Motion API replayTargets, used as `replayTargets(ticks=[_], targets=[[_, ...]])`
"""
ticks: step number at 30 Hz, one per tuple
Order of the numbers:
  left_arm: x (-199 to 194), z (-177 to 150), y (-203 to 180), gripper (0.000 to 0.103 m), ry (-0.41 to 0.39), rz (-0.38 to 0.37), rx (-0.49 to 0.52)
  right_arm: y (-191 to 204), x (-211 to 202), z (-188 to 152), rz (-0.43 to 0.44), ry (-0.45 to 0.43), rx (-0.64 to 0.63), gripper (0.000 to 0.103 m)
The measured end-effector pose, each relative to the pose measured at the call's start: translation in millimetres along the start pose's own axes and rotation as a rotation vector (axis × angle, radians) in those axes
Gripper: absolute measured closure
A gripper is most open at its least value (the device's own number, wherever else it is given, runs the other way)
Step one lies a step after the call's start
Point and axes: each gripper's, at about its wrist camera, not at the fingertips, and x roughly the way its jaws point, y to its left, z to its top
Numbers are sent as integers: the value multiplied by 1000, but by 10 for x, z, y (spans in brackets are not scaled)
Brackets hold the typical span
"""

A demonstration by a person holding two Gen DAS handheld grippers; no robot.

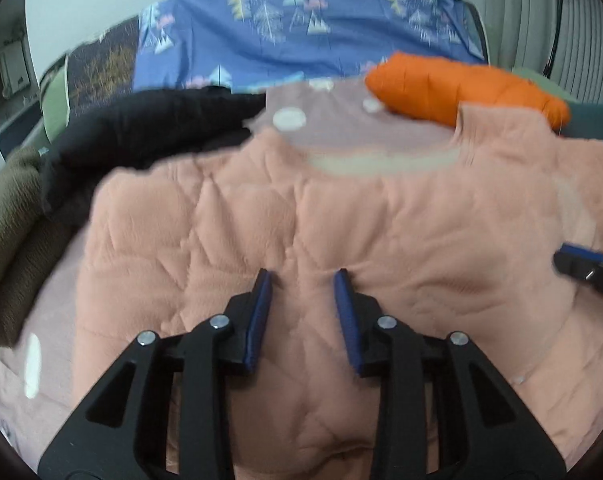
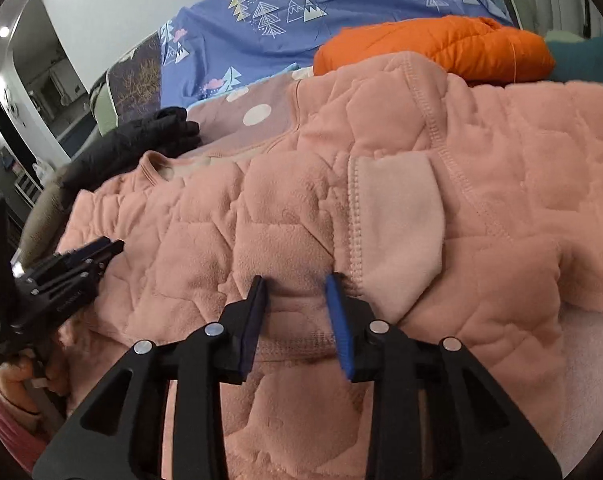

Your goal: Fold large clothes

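The left black two-finger gripper with blue pads (image 1: 303, 274) points forward and down, its jaws standing apart with a clear gap between them; its fingertips (image 1: 266, 276) sit low, and whether they touch what lies beneath cannot be told. The right black two-finger gripper with blue pads (image 2: 295, 280) is angled downward likewise, jaws parted, nothing pinched between the pads. In the right wrist view the left gripper shows from the side at the left edge, gripped from below by the person's left hand (image 2: 19, 372) above a pink sleeve (image 2: 5, 420).
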Motion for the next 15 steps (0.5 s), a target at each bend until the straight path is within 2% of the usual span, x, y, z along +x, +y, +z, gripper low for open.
replayTargets(ticks=[2, 3, 5, 6, 7, 9, 11, 13, 15], targets=[[-25, 0, 50, 69, -5, -24, -21, -72, -198, 33, 62, -15, 59, 74], [-39, -14, 66, 69, -7, -33, -29, -167, -407, 50, 97, -56, 98, 73], [-50, -14, 77, 69, -11, -37, -33, -387, -854, 66, 86, -174, 148, 65], [-46, -10, 79, 69, -11, -36, -31, -612, -1096, 91, 52, -244, 185, 48], [-40, -7, 67, 69, -11, -34, -30, -798, -1238, 110, 19, -281, 216, 38], [-20, -8, 60, 68, -10, -33, -28, -1503, -1635, 69, -109, -382, 368, 38], [-21, -11, 56, 68, -10, -33, -28, -2130, -1899, -57, -170, -453, 549, 38], [-20, -11, 55, 68, -10, -32, -27, -2702, -2018, -206, -125, -492, 719, 30], [-15, 0, 49, 68, -9, -28, -24, -2980, -2012, -259, -78, -500, 798, 25]])
